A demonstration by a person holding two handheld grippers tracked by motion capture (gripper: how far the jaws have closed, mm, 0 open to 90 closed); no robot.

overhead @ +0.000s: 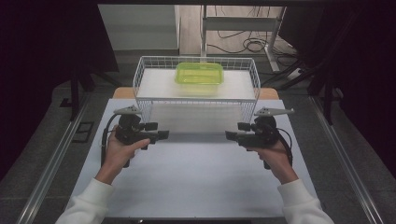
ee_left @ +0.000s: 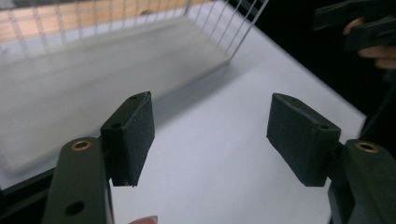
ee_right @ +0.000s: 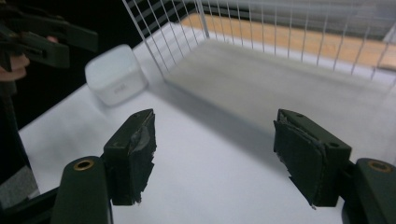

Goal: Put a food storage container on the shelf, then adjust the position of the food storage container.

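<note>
Both hands hover over the white bench (overhead: pixel 187 177), left gripper (overhead: pixel 164 135) and right gripper (overhead: pixel 229 135) spread and empty, facing inward below the wire rack (overhead: pixel 196 100).

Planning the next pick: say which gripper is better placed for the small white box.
Left, probably. The white box sits by the wire rack's corner, close to the open, empty left gripper; the right gripper is across the table.
</note>
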